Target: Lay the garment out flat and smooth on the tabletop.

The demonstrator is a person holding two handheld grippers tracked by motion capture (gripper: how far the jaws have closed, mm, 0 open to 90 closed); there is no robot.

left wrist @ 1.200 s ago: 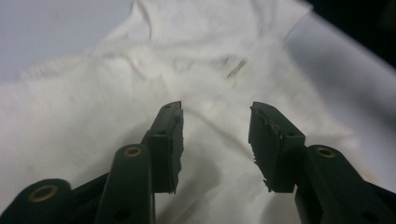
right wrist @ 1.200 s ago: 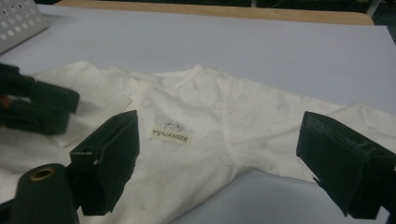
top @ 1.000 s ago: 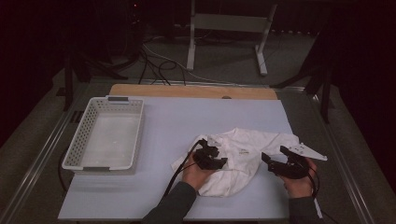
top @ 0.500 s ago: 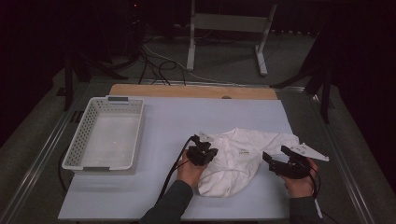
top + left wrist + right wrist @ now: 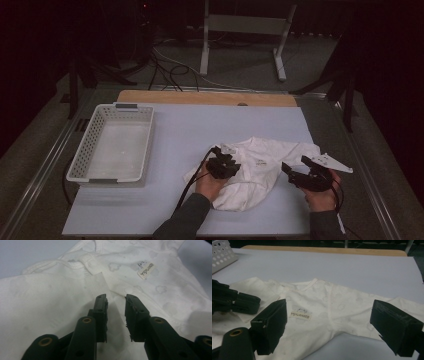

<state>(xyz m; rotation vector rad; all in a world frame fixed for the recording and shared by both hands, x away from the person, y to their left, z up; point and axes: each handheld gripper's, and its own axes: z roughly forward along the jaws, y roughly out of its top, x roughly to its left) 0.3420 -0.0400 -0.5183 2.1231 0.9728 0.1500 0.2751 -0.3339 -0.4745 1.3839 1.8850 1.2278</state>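
Note:
A white baby garment [image 5: 260, 167] lies crumpled on the pale blue table cover, toward the front right. Its collar and a small printed label [image 5: 300, 315] face up; the label [image 5: 146, 271] also shows in the left gripper view. My left gripper [image 5: 223, 165] sits over the garment's left part. Its jaws are a little apart [image 5: 116, 300] just above the cloth, near a folded front strip, and hold nothing. My right gripper [image 5: 305, 176] hovers at the garment's right edge, wide open [image 5: 329, 305] and pointing at the collar. The left gripper [image 5: 234, 302] also appears at the left of the right gripper view.
A white perforated basket [image 5: 82, 160] stands on the left of the table, with nothing in it. A wooden board edge [image 5: 205, 97] runs along the far side. Beyond the table are a metal stand [image 5: 245, 30] and floor cables [image 5: 170, 67].
The left gripper slid a little left over the garment, then came back right. The right gripper has hardly moved. The garment keeps about the same shape.

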